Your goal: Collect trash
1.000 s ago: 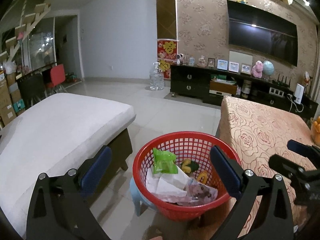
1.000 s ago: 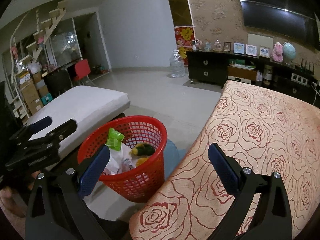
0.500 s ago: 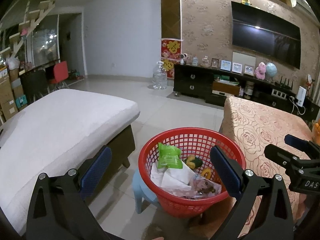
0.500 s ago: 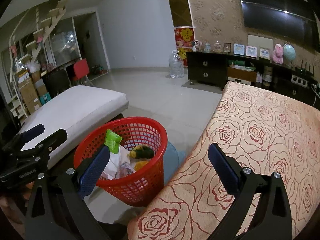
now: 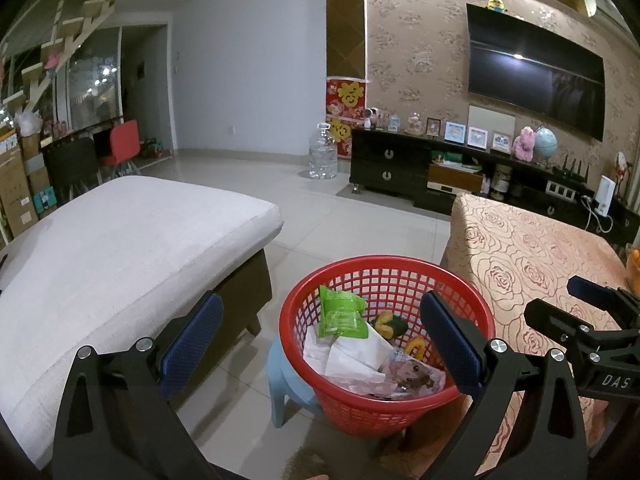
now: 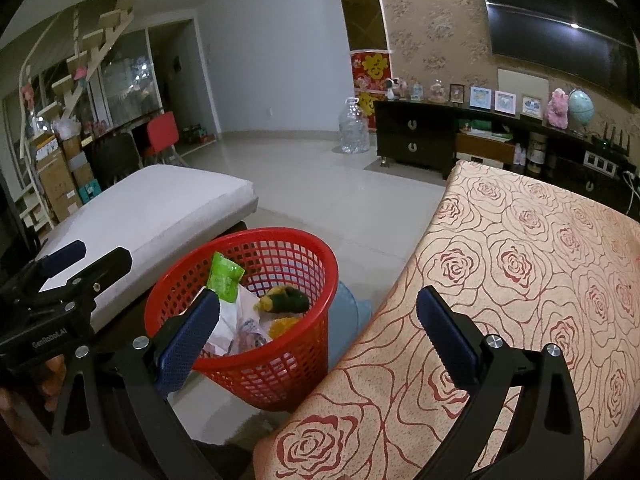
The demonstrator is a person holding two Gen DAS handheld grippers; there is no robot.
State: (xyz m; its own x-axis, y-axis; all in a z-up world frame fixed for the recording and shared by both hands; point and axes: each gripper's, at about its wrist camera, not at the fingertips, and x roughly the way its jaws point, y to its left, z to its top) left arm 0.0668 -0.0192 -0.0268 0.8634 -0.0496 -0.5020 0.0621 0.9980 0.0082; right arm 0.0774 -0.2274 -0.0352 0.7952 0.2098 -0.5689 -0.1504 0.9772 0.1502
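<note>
Between the white cushioned bench [image 5: 120, 248] on my left and the rose-patterned table [image 6: 520, 280] on my right: red basket [image 5: 384, 272], sitting on a pale blue stool [image 5: 286, 380] on the tiled floor. In the basket: crumpled white paper [image 5: 348, 356], a green packet [image 5: 340, 316] propped against the near-left wall, a doll-print wrapper [image 5: 416, 372], a dark green and yellow scrap [image 5: 390, 322]. My left tongs [image 5: 320, 344] wide apart, nothing held, basket ahead. My right tongs [image 6: 316, 340] also spread, empty, over the table edge.
</note>
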